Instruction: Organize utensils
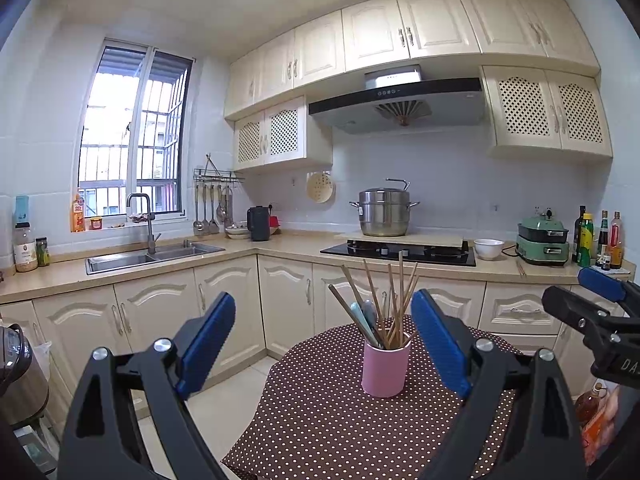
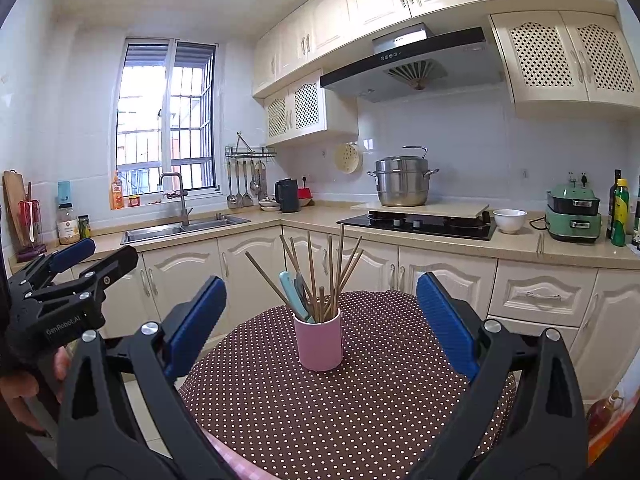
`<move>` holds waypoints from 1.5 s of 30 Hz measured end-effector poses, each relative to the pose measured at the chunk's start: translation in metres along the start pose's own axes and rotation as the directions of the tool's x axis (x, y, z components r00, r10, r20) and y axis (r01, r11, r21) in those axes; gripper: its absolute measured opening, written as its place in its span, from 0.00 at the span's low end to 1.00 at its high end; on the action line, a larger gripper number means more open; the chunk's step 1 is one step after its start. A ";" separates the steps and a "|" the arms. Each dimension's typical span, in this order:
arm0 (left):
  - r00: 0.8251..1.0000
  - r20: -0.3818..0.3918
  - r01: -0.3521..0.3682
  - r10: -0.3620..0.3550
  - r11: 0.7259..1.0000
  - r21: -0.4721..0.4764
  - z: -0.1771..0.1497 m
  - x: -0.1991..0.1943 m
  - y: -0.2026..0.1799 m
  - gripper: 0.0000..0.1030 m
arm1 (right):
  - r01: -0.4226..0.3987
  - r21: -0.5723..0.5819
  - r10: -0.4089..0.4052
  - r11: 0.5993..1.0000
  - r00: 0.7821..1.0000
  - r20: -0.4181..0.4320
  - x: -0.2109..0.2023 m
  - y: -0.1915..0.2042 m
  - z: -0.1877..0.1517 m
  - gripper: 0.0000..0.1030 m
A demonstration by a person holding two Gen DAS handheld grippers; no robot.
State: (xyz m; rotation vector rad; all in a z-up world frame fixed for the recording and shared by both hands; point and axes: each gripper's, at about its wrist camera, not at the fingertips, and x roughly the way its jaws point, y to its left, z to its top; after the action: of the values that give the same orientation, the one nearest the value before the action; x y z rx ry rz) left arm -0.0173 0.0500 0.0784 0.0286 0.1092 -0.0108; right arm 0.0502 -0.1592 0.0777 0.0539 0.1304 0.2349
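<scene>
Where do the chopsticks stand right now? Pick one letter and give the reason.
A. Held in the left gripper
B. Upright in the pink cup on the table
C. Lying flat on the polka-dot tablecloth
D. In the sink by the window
B: the chopsticks stand fanned out in the pink cup on the dotted tablecloth, and both the left gripper and right gripper are open and empty.

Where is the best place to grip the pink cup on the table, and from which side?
Grip the pink cup low on its smooth round wall, coming in level from the near side with the open right gripper. The chopsticks fan out above the rim, so a grasp from above would probably hit them.
</scene>
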 end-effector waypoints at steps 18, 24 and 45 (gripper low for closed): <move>1.000 -0.007 -0.019 0.019 1.000 0.019 -0.003 0.010 -0.003 0.85 | -0.006 0.018 0.006 1.000 1.000 -0.030 0.010 -0.010 -0.007 0.91; 1.000 -0.007 -0.027 0.027 0.999 0.034 -0.005 0.012 -0.007 0.85 | -0.006 0.025 0.007 1.000 0.999 -0.036 0.013 -0.012 -0.009 0.91; 0.999 -0.031 -0.017 0.019 0.999 0.044 -0.006 0.025 -0.013 0.85 | -0.007 0.045 0.010 0.999 0.998 -0.057 0.024 -0.018 -0.014 0.91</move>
State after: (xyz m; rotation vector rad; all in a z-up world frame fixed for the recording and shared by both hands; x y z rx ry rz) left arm 0.0069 0.0372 0.0698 0.0735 0.1406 0.0051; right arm 0.0759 -0.1708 0.0600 0.0919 0.1922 0.2420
